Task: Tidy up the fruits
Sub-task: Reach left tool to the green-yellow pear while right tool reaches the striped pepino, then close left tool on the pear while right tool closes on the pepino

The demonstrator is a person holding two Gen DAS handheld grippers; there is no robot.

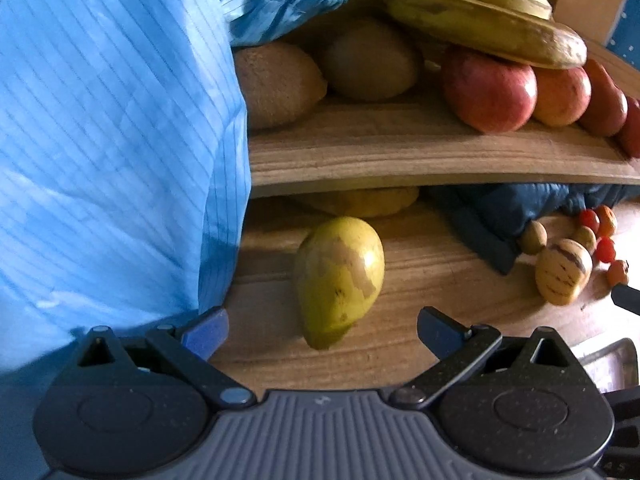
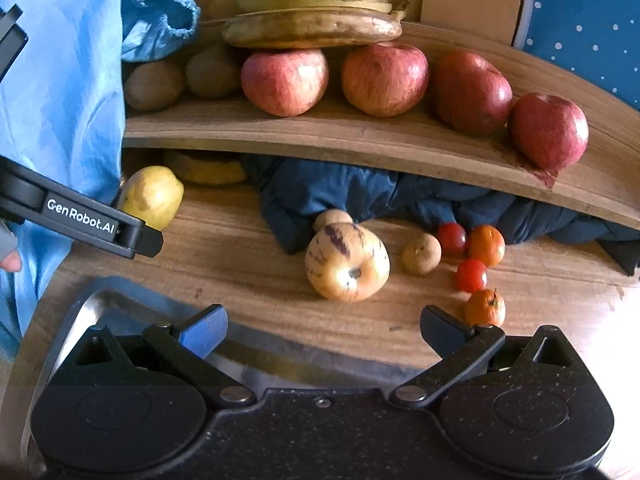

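A yellow-green mango [image 1: 340, 280] lies on the wooden table [image 1: 400, 292] under the shelf. Its pointed end reaches between the wide-apart fingers of my open left gripper [image 1: 322, 330], and neither pad touches it. The mango [image 2: 154, 196] also shows at the left of the right wrist view, behind the left tool's black frame [image 2: 80, 216]. My right gripper [image 2: 322, 328] is open and empty above a metal tray's rim [image 2: 120, 300]. A striped pepino melon [image 2: 347, 264] sits just ahead of it. The wooden shelf [image 2: 360, 136] holds several apples [image 2: 284, 80], kiwis [image 2: 154, 84] and bananas [image 2: 312, 28].
A person's light blue sleeve [image 1: 112, 140] fills the left side. A dark blue cloth [image 2: 360, 196] is bunched under the shelf. Small tomatoes [image 2: 472, 276], orange fruits [image 2: 485, 307] and a brown fruit [image 2: 421, 254] lie to the right of the melon. Another yellow fruit [image 1: 360, 202] lies under the shelf.
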